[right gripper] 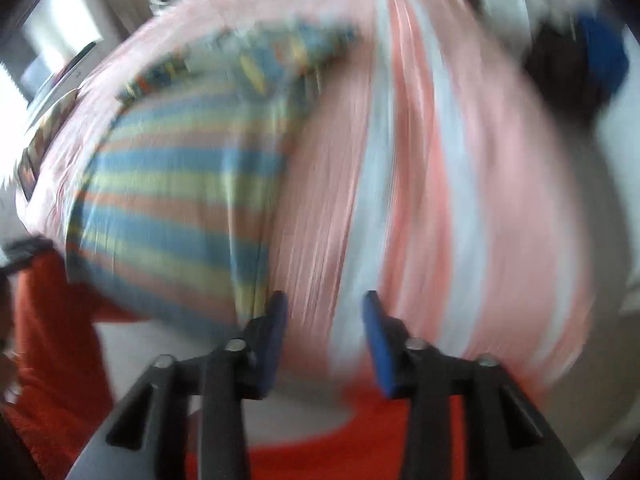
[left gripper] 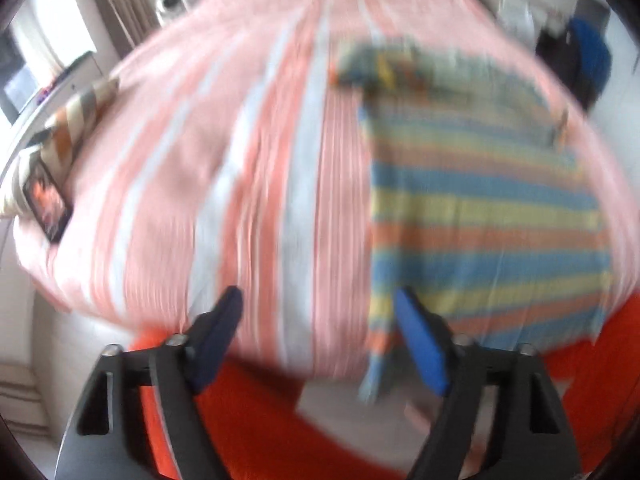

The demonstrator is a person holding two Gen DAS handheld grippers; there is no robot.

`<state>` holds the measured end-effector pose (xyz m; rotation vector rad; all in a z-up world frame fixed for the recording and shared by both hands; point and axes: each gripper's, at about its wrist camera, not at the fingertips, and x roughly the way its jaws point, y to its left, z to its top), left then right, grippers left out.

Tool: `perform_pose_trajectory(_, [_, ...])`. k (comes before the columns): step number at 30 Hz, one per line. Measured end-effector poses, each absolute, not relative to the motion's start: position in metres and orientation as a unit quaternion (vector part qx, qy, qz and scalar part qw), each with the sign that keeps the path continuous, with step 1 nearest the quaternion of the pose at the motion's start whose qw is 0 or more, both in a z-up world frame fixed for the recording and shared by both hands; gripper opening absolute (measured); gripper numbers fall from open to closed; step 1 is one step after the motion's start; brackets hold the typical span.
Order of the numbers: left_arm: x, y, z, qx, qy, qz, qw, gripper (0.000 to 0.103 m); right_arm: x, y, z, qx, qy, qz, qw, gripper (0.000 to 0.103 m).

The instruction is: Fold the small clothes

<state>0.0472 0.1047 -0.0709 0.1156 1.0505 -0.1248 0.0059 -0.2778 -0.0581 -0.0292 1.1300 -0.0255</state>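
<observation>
Striped small garment lies spread flat on the pink-striped bed cover, probably so its edges are easy to reach for folding. Left gripper and right gripper hang above the near edge, jaws apart, holding nothing.

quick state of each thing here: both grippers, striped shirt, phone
left gripper: open, nothing between its fingers
right gripper: open, nothing between its fingers
striped shirt: lying flat on the pink bedsheet, not held
phone: lying on the sheet by a pillow, screen lit
</observation>
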Motion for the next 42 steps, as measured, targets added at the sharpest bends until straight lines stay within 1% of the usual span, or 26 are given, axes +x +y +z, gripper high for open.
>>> perform_pose_trajectory(1, [0.057,0.099,-0.064,0.04,0.483,-0.059,0.872,0.087,0.03,-0.268,-0.048,-0.046,0.511,0.002,0.858,0.072])
perform_pose_trajectory(2, [0.066,0.095,-0.064,0.026,0.471,-0.059,0.88,0.087,0.058,-0.254,-0.044,-0.082,0.489,0.026,0.868,0.072])
perform_pose_trajectory(4, [0.073,0.091,-0.069,0.003,0.459,-0.059,0.886,0.087,0.101,-0.234,-0.053,-0.115,0.472,0.066,0.872,0.072])
perform_pose_trajectory(7, [0.08,0.076,-0.087,-0.016,0.471,-0.052,0.88,0.087,0.17,-0.206,-0.088,-0.123,0.474,0.115,0.864,0.072])
perform_pose_trajectory(8, [0.078,0.088,-0.088,-0.018,0.476,-0.052,0.878,0.087,0.185,-0.203,-0.102,-0.128,0.484,0.112,0.859,0.072])
perform_pose_trajectory(10, [0.075,0.087,-0.103,-0.014,0.493,-0.053,0.869,0.087,0.214,-0.202,-0.13,-0.123,0.498,0.094,0.853,0.071])
perform_pose_trajectory(11, [0.065,0.096,-0.109,-0.009,0.497,-0.053,0.866,0.087,0.224,-0.207,-0.141,-0.097,0.509,0.094,0.85,0.066])
perform_pose_trajectory(13, [0.05,0.105,-0.116,0.011,0.504,-0.045,0.863,0.087,0.228,-0.235,-0.144,-0.018,0.514,0.085,0.853,0.004])
perform_pose_trajectory(15, [0.041,0.117,-0.116,0.024,0.505,-0.032,0.862,0.087,0.221,-0.273,-0.125,0.051,0.49,0.063,0.868,0.005])
perform_pose_trajectory(17, [0.04,0.126,-0.117,0.017,0.508,-0.026,0.861,0.087,0.205,-0.312,-0.104,0.074,0.466,0.031,0.881,0.005])
perform_pose_trajectory(21, [0.046,0.133,-0.119,-0.018,0.511,-0.019,0.859,0.087,0.155,-0.436,-0.077,0.154,0.435,-0.084,0.883,0.005])
perform_pose_trajectory(23, [0.048,0.129,-0.121,-0.026,0.513,-0.022,0.858,0.087,0.13,-0.481,-0.081,0.177,0.438,-0.135,0.871,0.005])
perform_pose_trajectory(25, [0.047,0.123,-0.123,-0.025,0.517,-0.028,0.855,0.087,0.104,-0.519,-0.097,0.211,0.447,-0.168,0.853,0.005])
perform_pose_trajectory(27, [0.046,0.114,-0.124,-0.014,0.521,-0.034,0.853,0.087,0.087,-0.537,-0.115,0.26,0.446,-0.159,0.841,0.005])
perform_pose_trajectory(29, [0.043,0.107,-0.121,-0.002,0.52,-0.037,0.854,0.087,0.076,-0.547,-0.13,0.322,0.423,-0.132,0.836,0.005])
perform_pose_trajectory(32, [0.039,0.104,-0.118,0.002,0.516,-0.037,0.856,0.087,0.065,-0.555,-0.142,0.399,0.38,-0.109,0.828,0.013])
perform_pose_trajectory(33, [0.037,0.104,-0.117,0.002,0.516,-0.037,0.856,0.087,0.065,-0.558,-0.145,0.419,0.367,-0.099,0.824,0.023])
perform_pose_trajectory(34, [0.037,0.104,-0.117,0.003,0.517,-0.035,0.855,0.087,0.067,-0.56,-0.146,0.43,0.359,-0.094,0.823,0.031])
perform_pose_trajectory(36, [0.037,0.105,-0.12,0.006,0.521,-0.031,0.853,0.087,0.072,-0.561,-0.147,0.437,0.35,-0.094,0.823,0.032])
perform_pose_trajectory(37, [0.038,0.105,-0.121,0.006,0.523,-0.029,0.852,0.087,0.075,-0.56,-0.149,0.436,0.351,-0.096,0.823,0.027])
perform_pose_trajectory(38, [0.038,0.105,-0.122,0.006,0.524,-0.027,0.851,0.087,0.073,-0.561,-0.148,0.433,0.353,-0.107,0.822,0.017])
perform_pose_trajectory(39, [0.038,0.106,-0.122,0.006,0.524,-0.026,0.851,0.087,0.072,-0.562,-0.147,0.423,0.361,-0.136,0.82,0.002])
perform_pose_trajectory(42, [0.038,0.108,-0.123,0.011,0.522,-0.02,0.853,0.087,0.057,-0.572,-0.144,0.403,0.377,-0.173,0.816,0.002])
